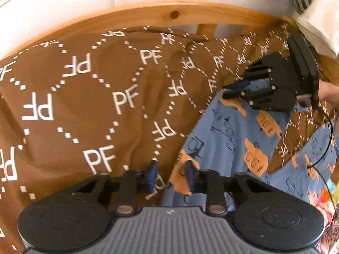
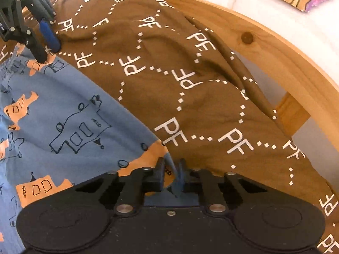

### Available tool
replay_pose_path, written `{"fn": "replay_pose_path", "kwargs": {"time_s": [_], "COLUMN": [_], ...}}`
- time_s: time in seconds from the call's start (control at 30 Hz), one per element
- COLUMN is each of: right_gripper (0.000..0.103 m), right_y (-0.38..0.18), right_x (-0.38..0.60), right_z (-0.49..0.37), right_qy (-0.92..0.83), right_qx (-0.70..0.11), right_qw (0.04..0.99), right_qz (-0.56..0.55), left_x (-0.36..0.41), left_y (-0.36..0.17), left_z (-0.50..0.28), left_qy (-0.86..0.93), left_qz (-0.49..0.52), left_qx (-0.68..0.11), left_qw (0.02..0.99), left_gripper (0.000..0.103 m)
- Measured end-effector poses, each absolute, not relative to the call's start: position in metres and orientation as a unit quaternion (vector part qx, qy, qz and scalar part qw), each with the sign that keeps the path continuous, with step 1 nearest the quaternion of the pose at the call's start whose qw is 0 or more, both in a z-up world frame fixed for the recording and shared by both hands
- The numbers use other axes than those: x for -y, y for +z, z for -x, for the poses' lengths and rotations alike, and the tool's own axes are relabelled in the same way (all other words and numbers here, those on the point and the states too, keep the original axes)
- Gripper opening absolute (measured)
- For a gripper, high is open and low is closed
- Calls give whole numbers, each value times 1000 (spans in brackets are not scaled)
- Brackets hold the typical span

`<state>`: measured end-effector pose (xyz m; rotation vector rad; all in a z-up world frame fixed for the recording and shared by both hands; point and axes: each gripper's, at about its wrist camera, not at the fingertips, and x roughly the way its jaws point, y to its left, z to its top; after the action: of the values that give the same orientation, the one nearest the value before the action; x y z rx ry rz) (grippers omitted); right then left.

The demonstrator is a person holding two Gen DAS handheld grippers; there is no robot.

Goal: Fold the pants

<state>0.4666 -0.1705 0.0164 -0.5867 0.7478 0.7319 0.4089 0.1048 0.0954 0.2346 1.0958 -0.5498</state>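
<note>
The blue printed pants (image 2: 63, 110) lie spread on the brown "PF" bedspread (image 1: 84, 97) beside the wooden bed rail (image 1: 148, 14), with no finished fold visible — the job looks barely begun. The right claw (image 2: 170, 175) is pinched tight on a corner of the cloth, while the left claw (image 1: 171, 175) sits at another edge with its jaws apart, gripping nothing — that corner needs taking before any folding over.
</note>
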Motion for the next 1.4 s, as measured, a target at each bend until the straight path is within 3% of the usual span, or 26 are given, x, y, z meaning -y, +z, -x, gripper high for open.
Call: {"fn": "replay_pose_path", "kwargs": {"time_s": [0.03, 0.1, 0.5, 0.97, 1.4], "right_gripper": [7, 3, 0, 0, 0], "right_y": [17, 16, 53, 86, 35], "right_x": [169, 168, 182, 221, 204], "right_z": [-464, -460, -415, -267, -119], "right_qy": [342, 332, 265, 257, 272], "right_qx": [-350, -346, -243, -172, -193], "right_qw": [827, 832, 906, 924, 890], "right_qz": [278, 278, 224, 223, 311], "left_x": [-102, -97, -75, -49, -48], "left_y": [95, 95, 127, 138, 66], "left_z": [-406, -402, -357, -226, -121], "left_qy": [-252, -234, -168, -246, -272], "left_qz": [-120, -136, -223, -318, -443], "left_qx": [-513, -507, -397, -283, -258], "left_qw": [812, 818, 874, 871, 814], "left_gripper": [5, 1, 0, 0, 0]}}
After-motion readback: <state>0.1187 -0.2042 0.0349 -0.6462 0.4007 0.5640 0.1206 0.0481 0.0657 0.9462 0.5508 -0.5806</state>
